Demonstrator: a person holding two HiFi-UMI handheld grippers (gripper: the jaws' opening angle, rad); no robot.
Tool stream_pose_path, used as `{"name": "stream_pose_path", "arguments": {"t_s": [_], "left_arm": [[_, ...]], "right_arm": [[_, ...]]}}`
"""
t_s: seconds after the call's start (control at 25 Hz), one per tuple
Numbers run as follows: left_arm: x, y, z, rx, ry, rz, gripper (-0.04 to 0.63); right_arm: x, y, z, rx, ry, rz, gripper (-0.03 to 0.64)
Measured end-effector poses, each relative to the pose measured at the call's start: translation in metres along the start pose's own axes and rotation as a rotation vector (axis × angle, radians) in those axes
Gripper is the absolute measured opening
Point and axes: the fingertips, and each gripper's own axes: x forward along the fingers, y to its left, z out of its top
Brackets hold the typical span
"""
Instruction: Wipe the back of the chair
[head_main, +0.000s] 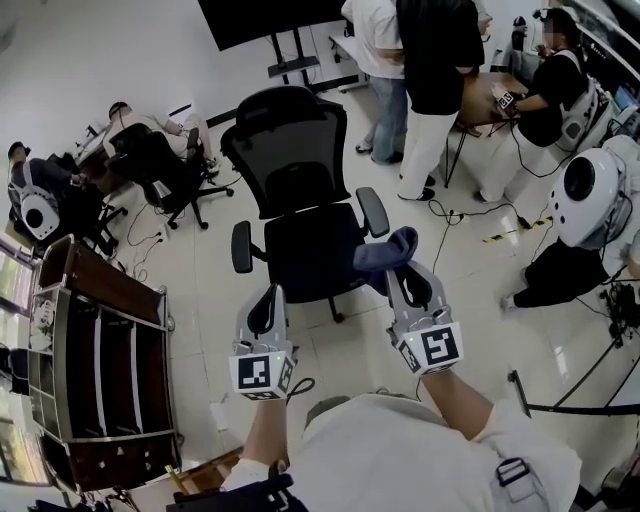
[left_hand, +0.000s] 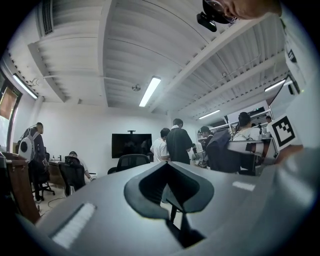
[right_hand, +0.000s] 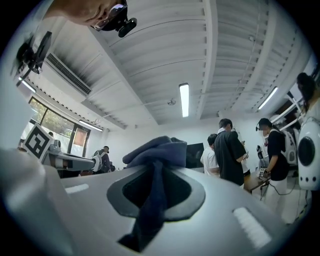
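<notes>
white tiled floor (head_main: 470, 300) carries a black office chair (head_main: 297, 165). just in front of the chair's seat, the right gripper (head_main: 403, 264) pinches a blue cloth (head_main: 386, 250). the left gripper (head_main: 268, 297), also in front of the chair, has its jaws pressed together with nothing between them.

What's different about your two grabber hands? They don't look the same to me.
The right gripper is clamped on a dark blue cloth; the left gripper has its jaws together with nothing between them. In the head view the right gripper reaches up to the black chair, while the left gripper sits lower in the picture, over the floor. Both are grey, carry a marker cube and point toward the chair.
</notes>
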Motion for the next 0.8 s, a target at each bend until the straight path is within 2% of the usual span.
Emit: {"name": "stream_pose_path", "arguments": {"t_s": [0.28, 0.6, 0.8], "left_arm": [[-0.038, 0.009, 0.025, 0.009, -0.032, -0.016, 0.061], [-0.07, 0.019, 0.025, -0.025, -0.022, -0.011, 0.064], [-0.092, 0.016, 0.035, -0.042, -0.053, -0.035, 0.074]], "right_arm": [[-0.02, 0.035, 0.018, 0.003, -0.003, -0.004, 0.048], [-0.032, 0.065, 0.023, 0.005, 0.009, -0.006, 0.048], [-0.044, 0.086, 0.03, 0.002, 0.024, -0.001, 0.048]]}}
